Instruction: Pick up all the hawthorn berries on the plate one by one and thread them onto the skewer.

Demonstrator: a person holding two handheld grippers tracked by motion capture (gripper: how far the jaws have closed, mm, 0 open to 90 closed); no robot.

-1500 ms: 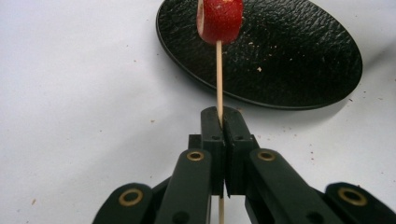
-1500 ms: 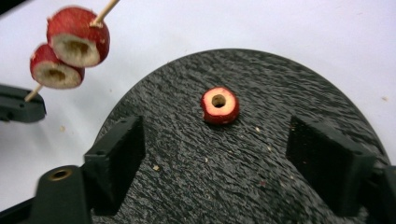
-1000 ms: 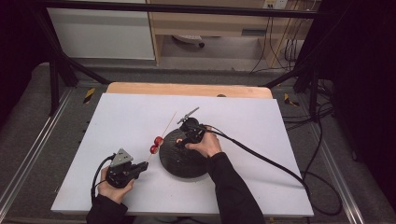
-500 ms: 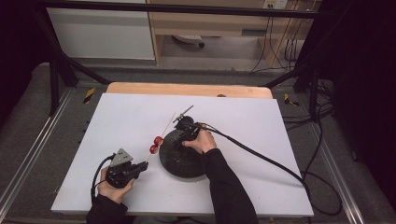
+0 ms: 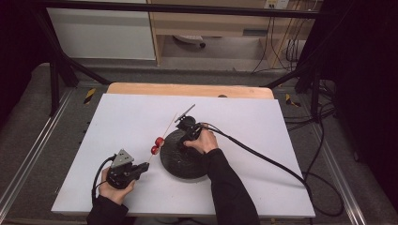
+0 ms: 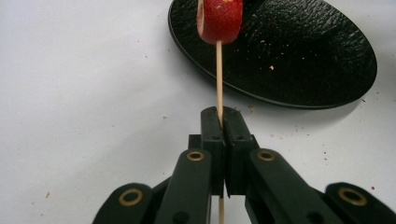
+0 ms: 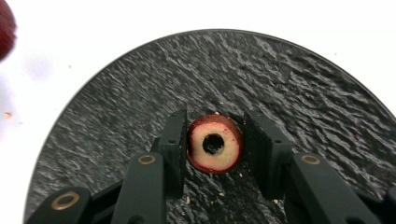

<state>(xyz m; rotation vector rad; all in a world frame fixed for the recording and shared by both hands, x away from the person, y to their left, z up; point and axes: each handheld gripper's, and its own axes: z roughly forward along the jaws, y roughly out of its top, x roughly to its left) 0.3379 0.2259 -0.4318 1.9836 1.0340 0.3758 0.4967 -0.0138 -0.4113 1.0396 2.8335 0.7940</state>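
Left tongs (image 6: 219, 122), low over the white tabletop (image 5: 263, 140): jaws clenched on a thin wooden skewer (image 6: 219, 79), which passes straight between the pads and runs on ahead of them. Farther along the skewer, a red fruit slice (image 6: 220, 18) is threaded on, hanging over the near rim of the black plate (image 6: 303, 56). In the high view two red pieces (image 5: 157, 145) sit on the skewer (image 5: 169, 126), between the left tongs (image 5: 141, 168) and the right tongs (image 5: 184, 140).

Right tongs (image 7: 215, 140), pointing down at the black plate (image 7: 303, 93): a round red-skinned slice (image 7: 215, 143) with pale flesh and a hole through its middle lies on the plate between the jaws. One jaw touches its edge; the other stands just beside it with a narrow gap. Jaws have just been closing in on it, not yet pressing from both sides. Crumbs on the plate around the tips. Beyond the plate, bare tabletop; a blur of red at the far left edge of the right gripper view.
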